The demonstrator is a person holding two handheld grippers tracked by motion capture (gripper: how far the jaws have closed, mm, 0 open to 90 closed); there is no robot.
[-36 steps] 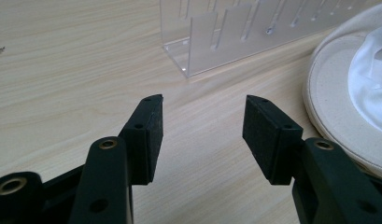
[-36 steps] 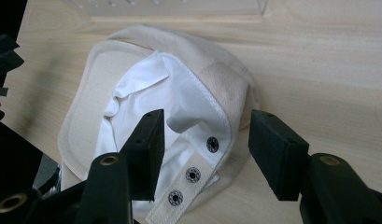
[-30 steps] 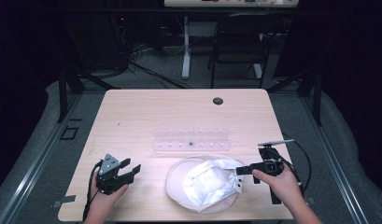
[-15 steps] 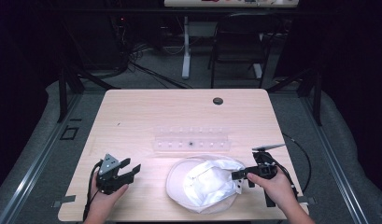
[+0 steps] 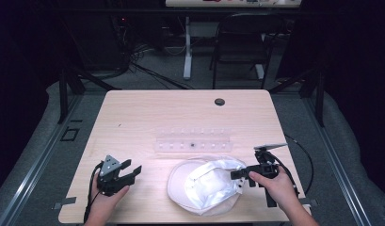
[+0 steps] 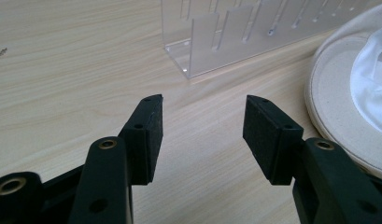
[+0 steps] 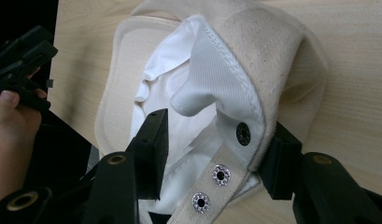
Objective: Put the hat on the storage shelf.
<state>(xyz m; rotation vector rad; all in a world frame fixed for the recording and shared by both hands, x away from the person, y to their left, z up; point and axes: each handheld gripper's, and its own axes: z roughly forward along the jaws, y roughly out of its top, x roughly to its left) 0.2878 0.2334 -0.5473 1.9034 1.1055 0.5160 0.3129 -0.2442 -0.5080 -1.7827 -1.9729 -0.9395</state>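
At the table's near edge, the right gripper [image 5: 240, 175] straddles the cream hat's [image 5: 204, 188] strap, apparently ungripped, while the left gripper [image 5: 129, 170] rests open-jawed beside a clear rack [image 5: 192, 140].

Pretty dim room overall, with the light falling mostly on the pale wooden table with rounded corners [image 5: 148, 117], which is sitting on a grey carpeted floor [image 5: 49, 155]. A small round dark grommet hole [image 5: 220, 101] is showing near the table's far edge. Behind it a black metal-framed chair [image 5: 239, 44] is standing next to a white desk leg [image 5: 187, 47], and a tangle of dark cables [image 5: 133, 56] is lying on the floor at the back left.
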